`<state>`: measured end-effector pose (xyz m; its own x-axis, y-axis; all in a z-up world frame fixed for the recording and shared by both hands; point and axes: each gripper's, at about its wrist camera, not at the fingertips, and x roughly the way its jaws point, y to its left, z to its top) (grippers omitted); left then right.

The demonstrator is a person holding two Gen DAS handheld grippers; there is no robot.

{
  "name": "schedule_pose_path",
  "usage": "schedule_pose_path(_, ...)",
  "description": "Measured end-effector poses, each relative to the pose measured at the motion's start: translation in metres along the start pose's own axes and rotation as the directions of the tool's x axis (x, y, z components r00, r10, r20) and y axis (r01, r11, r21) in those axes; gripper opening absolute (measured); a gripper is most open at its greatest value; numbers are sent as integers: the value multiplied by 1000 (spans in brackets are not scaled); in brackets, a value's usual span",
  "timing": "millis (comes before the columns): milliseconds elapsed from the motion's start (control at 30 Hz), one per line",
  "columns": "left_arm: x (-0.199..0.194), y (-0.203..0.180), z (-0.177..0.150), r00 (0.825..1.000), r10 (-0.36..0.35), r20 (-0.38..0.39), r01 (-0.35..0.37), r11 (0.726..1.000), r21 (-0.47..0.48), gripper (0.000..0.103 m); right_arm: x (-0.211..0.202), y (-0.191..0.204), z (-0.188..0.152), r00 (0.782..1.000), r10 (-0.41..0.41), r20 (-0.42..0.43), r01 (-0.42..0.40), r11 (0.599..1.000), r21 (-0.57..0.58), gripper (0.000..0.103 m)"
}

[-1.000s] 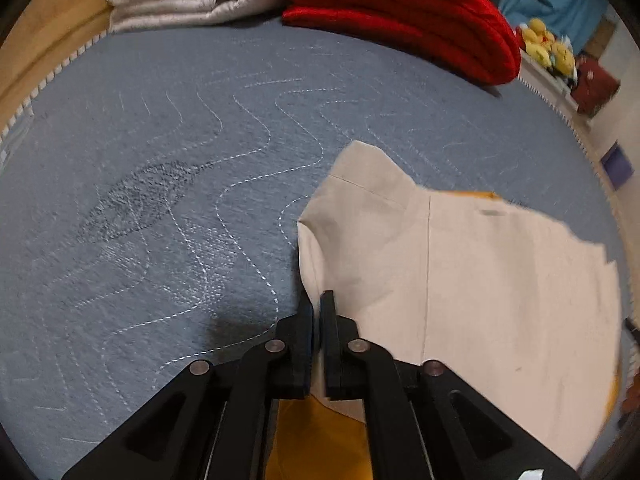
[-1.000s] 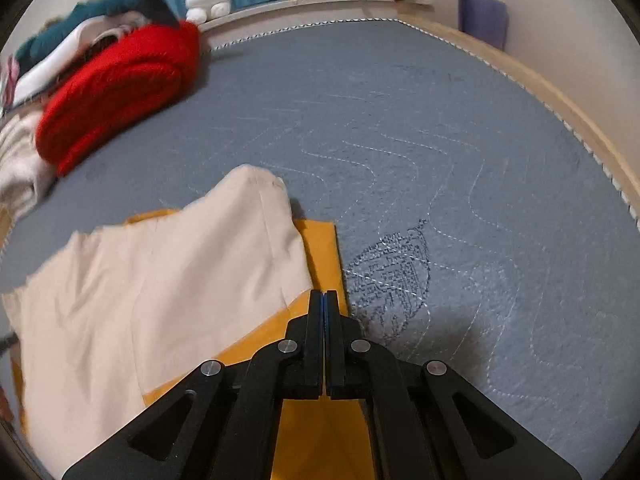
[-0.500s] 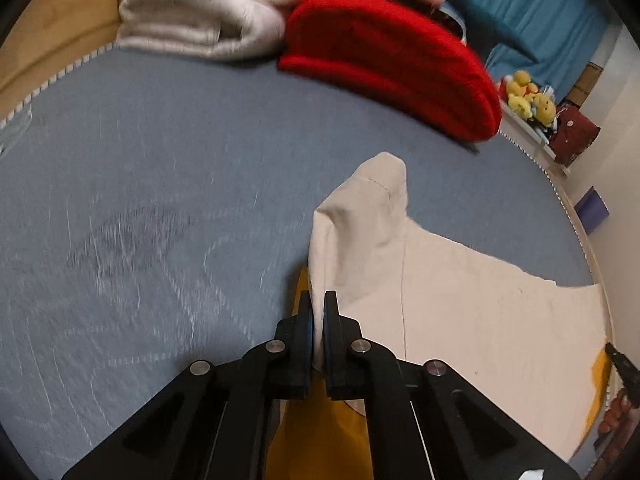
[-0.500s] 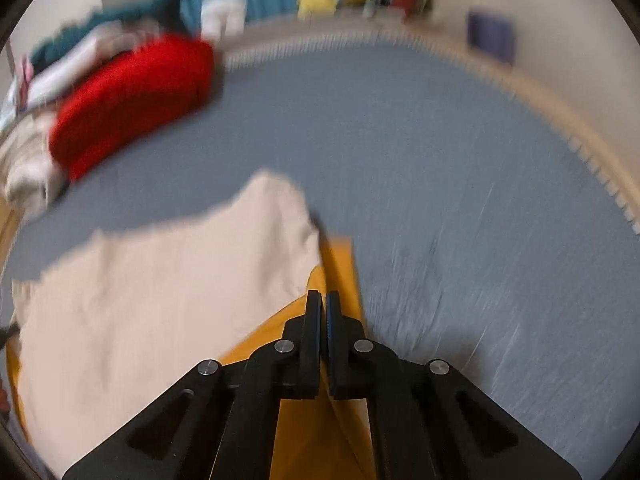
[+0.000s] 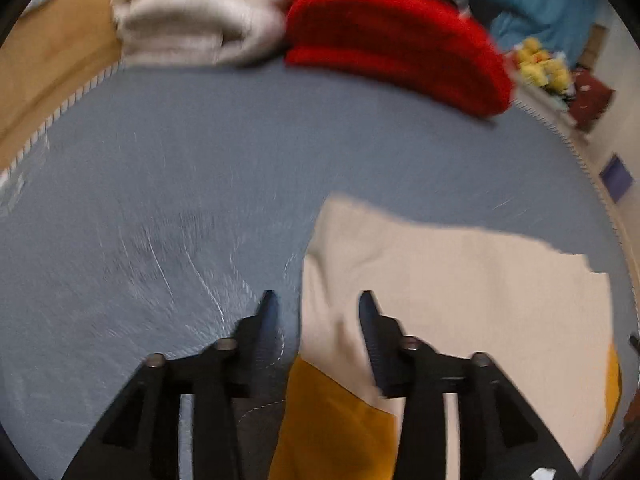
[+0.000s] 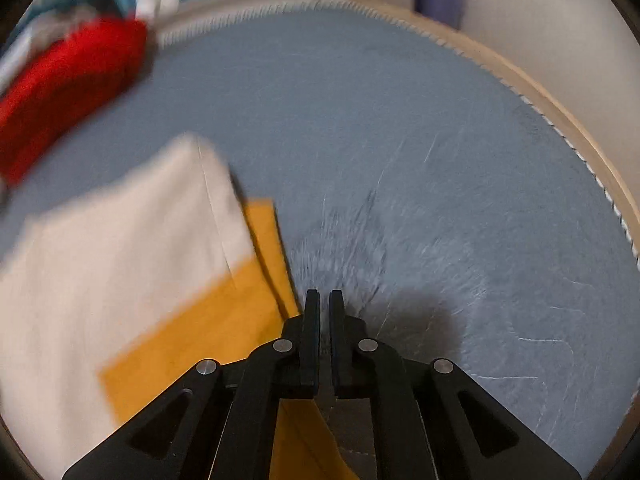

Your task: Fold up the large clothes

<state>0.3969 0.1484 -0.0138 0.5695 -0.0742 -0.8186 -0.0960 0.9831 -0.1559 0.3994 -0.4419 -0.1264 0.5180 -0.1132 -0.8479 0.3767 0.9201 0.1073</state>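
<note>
Left gripper first: jaws are opening rn, pads clear of the fabric, tho the edge of the cream-and-mustard garment runs up btwn the fingers. So nothing's held on that side. Right gripper is basically closed, only a sliver of gap, and I can't see any cloth pinched in it; the mustard part sits just beside its left finger, around 9 o'clock in the right wrist view.

What could go wrong imo: the left just let go w/ the cream flap resting loose on top, so if the finger drags out sideways it could snag the edge and pull the fold open again. Also the fold looks a bit skewed, mustard sticking out along the near side and at 3 o'clock in the left view, so the next fold could come out crooked.

Where stuff is: in the left view the garment spreads from the fingers out to 1-3 o'clock on the grey quilted mat. Folded red knit and a cream folded pile are well apart, up at 12 and 11 o'clock.
</note>
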Motion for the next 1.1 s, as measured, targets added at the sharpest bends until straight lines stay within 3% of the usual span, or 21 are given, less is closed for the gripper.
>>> schedule_pose_path(67,-16,-11,-7,995,-99,-24,100,993,56,40,-35,-3,3,994,62,91,-62,998,-11,7)
schedule_pose_path(100,-20,-17,-18,979,-187,-84,194,977,83,40,-50,4,2,986,115,119,-109,992,-56,7)
schedule_pose_path(133,-19,-24,-29,959,-247,-138,261,960,99,40,-61,13,-3,976,189,110,-175,976,-128,7)
schedule_pose_path(167,-16,-37,-48,915,-322,-242,359,925,127,40,-68,23,-13,963,263,64,-245,947,-208,8)
schedule_pose_path(200,-12,-49,-66,879,-348,-326,415,895,164,40,-71,30,-23,953,301,24,-285,922,-260,8)
schedule_pose_path(233,-12,-59,-81,868,-336,-367,429,878,212,40,-71,37,-37,946,323,-34,-315,887,-339,8)
schedule_pose_path(300,-6,-77,-122,890,-195,-412,368,842,396,41,-65,51,-69,957,263,-123,-289,830,-476,8)
schedule_pose_path(367,1,-71,-142,892,-120,-435,331,830,448,43,-42,52,-105,973,101,-205,-204,791,-576,7)
schedule_pose_path(433,-3,-53,-143,897,-116,-426,311,851,423,45,-35,38,-120,977,56,-206,-170,791,-588,3)
schedule_pose_path(533,-13,-24,-142,906,-78,-417,253,888,383,44,-40,18,-117,971,45,-237,-167,834,-526,2)
schedule_pose_path(633,-19,-8,-160,896,-32,-442,229,887,400,42,-41,8,-123,968,-3,-252,-140,825,-547,2)
schedule_pose_path(700,-22,-1,-174,900,65,-431,152,880,451,42,-41,3,-125,965,-22,-260,-130,824,-552,2)
schedule_pose_path(733,-25,6,-178,899,90,-429,119,892,436,43,-41,1,-127,964,-36,-265,-120,828,-548,2)
schedule_pose_path(800,-37,19,-174,897,91,-433,63,943,328,42,-42,1,-126,959,-65,-274,-95,842,-531,3)
schedule_pose_path(867,-61,24,-165,920,117,-373,-17,965,261,33,-42,-9,-130,945,-143,-294,-31,856,-515,3)
schedule_pose_path(933,-96,19,-154,962,73,-262,-24,982,185,33,-52,-19,-126,947,-156,-282,9,887,-461,5)
schedule_pose_path(967,-114,20,-154,977,27,-211,0,992,127,33,-66,-26,-119,960,-128,-249,21,920,-392,8)
schedule_pose_path(1033,-138,29,-158,987,-82,-139,81,997,-15,33,-103,-40,-108,988,-6,-152,-26,979,-203,14)
schedule_pose_path(1067,-144,33,-166,982,-153,-111,141,984,-111,33,-115,-48,-108,993,58,-107,-69,992,-106,19)
schedule_pose_path(1100,-145,36,-179,973,-212,-92,191,962,-194,33,-129,-58,-112,989,132,-66,-132,991,3,37)
